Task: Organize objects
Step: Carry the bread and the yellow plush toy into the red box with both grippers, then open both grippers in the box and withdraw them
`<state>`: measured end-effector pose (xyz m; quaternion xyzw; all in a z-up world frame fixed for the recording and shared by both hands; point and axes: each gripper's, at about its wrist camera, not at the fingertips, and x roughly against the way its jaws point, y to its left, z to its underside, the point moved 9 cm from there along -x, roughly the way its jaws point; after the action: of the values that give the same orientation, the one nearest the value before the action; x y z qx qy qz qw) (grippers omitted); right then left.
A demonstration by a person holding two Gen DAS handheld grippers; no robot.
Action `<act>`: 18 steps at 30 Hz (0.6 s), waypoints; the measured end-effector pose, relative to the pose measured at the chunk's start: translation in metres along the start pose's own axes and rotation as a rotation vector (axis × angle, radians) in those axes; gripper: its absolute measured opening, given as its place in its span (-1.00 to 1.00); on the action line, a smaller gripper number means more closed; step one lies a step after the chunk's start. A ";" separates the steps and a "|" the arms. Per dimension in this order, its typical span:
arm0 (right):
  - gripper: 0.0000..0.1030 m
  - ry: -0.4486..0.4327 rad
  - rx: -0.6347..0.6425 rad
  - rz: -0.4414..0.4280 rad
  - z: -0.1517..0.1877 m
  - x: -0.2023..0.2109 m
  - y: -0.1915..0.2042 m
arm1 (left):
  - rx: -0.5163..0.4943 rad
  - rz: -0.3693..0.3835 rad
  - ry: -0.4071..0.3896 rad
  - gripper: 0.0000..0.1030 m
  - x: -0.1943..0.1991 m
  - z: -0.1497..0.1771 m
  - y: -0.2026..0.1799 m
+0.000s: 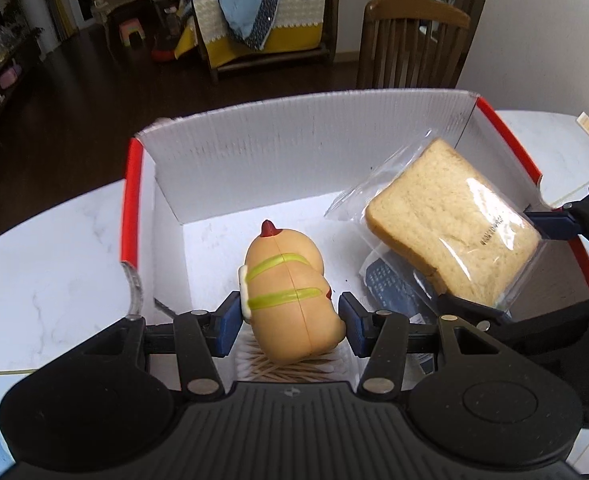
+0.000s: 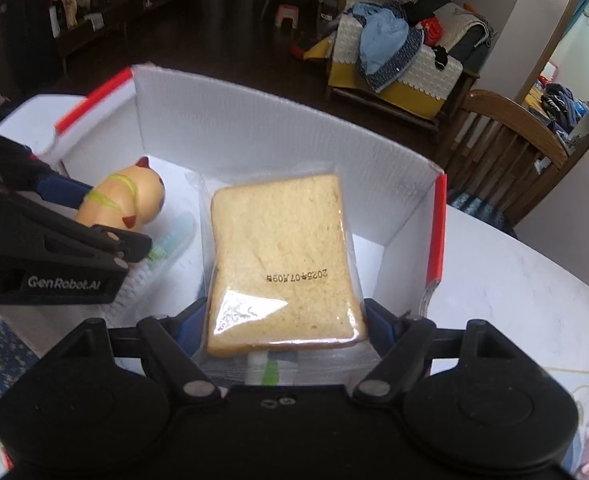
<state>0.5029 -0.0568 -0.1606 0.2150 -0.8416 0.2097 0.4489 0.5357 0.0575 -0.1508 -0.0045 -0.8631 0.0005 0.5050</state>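
Observation:
A tan cat-shaped toy (image 1: 286,280) with green stripes hangs just inside the white box with red edges (image 1: 294,152). My left gripper (image 1: 290,320) is shut on it, blue pads pressing both flanks. To its right a slice of bread in a clear bag (image 1: 454,232) is tilted over the box, and my right gripper (image 1: 510,268) is shut on it. In the right wrist view the bread (image 2: 282,256) sits between the pads of my right gripper (image 2: 286,320), above the box floor (image 2: 254,120). At the left my left gripper (image 2: 98,216) holds the toy (image 2: 130,196).
Inside the box lie a pack of cotton swabs (image 1: 290,368), a dark blue packet (image 1: 390,288) and a toothbrush (image 2: 174,236). The box stands on a white marble table (image 1: 54,260). A wooden chair (image 1: 414,40) stands behind the table, with dark floor beyond.

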 end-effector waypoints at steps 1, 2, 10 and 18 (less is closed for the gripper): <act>0.53 0.003 0.000 0.009 0.001 -0.002 -0.001 | -0.002 -0.001 0.009 0.00 -0.002 0.001 0.000; 0.53 0.003 -0.003 0.008 0.002 -0.003 -0.001 | -0.004 0.000 0.017 0.00 -0.005 0.002 -0.001; 0.54 -0.030 -0.013 -0.004 0.002 -0.002 -0.007 | -0.002 0.016 0.030 0.03 -0.010 0.004 -0.003; 0.60 -0.063 -0.030 -0.023 -0.002 0.009 -0.009 | 0.024 0.038 0.012 0.13 -0.006 0.007 -0.004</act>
<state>0.5046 -0.0652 -0.1505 0.2243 -0.8559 0.1848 0.4276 0.5320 0.0535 -0.1593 -0.0149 -0.8597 0.0206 0.5102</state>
